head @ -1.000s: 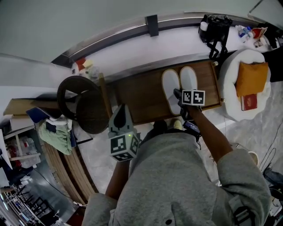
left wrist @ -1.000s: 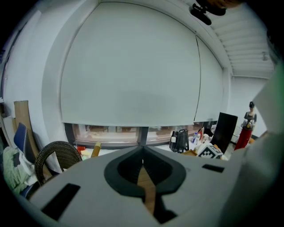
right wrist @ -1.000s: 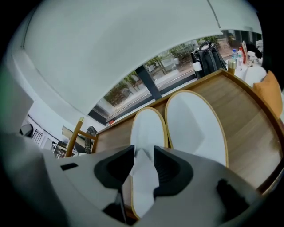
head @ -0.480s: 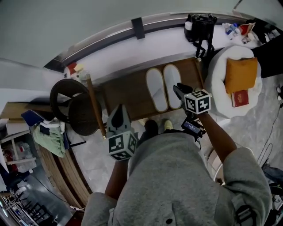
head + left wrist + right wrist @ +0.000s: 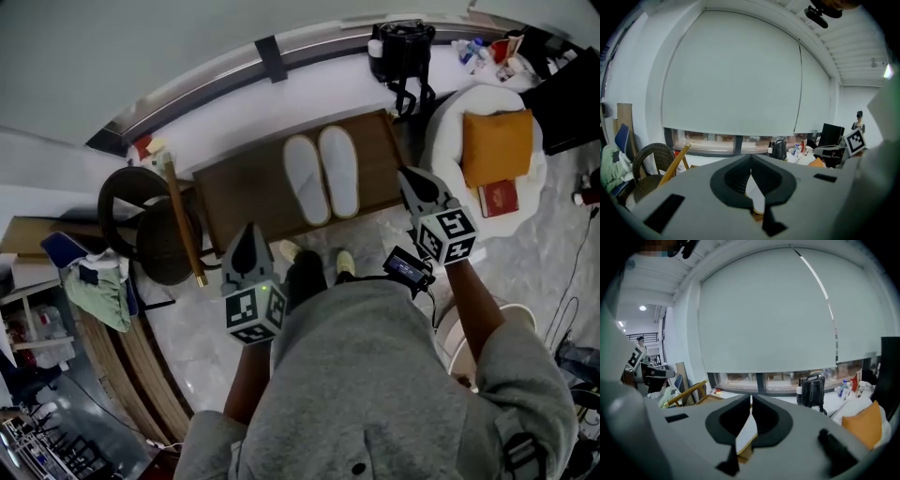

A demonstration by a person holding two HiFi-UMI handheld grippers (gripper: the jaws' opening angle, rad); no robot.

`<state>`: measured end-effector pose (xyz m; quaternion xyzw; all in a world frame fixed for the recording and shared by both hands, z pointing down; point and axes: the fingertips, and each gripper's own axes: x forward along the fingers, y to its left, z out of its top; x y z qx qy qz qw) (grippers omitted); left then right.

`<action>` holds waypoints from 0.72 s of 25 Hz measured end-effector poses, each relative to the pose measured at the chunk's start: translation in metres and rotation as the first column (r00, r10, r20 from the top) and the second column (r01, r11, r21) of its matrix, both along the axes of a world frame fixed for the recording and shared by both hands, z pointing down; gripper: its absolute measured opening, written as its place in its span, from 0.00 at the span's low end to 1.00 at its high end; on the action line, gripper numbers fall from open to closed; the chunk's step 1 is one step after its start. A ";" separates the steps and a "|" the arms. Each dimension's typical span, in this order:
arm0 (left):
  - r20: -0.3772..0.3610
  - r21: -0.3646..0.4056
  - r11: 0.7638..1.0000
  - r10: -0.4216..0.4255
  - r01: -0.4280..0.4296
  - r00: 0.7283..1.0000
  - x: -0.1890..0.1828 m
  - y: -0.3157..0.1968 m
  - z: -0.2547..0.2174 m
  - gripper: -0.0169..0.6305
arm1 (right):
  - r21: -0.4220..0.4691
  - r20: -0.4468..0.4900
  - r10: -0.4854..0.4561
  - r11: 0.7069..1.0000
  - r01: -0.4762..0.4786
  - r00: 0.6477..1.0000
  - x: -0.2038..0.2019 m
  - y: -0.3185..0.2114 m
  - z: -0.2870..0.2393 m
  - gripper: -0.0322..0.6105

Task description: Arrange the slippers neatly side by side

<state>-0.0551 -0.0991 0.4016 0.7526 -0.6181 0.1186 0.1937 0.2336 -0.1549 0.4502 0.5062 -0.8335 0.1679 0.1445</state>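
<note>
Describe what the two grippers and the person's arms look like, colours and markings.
The left gripper and right gripper are light grey shells tapering to a point, with black pads inside. Each carries a cube of black-and-white square markers. A small black box with a cable sits by the right one. The person wears a grey top; its sleeves stop short of the forearms.

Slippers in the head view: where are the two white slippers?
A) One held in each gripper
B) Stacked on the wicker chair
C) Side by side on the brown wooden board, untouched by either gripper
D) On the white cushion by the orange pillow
C: the slippers lie side by side on the wooden board, while the left gripper and right gripper are clear of them, jaws together and empty.
</note>
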 end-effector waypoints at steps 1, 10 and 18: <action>-0.005 0.003 1.000 -0.003 0.003 1.000 0.002 0.004 0.000 0.05 | 0.012 0.002 0.010 1.000 -0.010 1.000 0.004 0.004 -0.004 0.10; -0.001 0.028 0.999 -0.026 0.026 1.000 0.000 0.020 -0.008 0.05 | 0.068 0.006 0.016 0.998 -0.017 1.000 0.006 0.037 -0.029 0.10; 0.004 0.042 0.998 -0.055 0.055 0.998 -0.005 0.021 -0.014 0.05 | 0.066 -0.001 -0.004 0.998 0.004 1.000 0.000 0.040 -0.027 0.10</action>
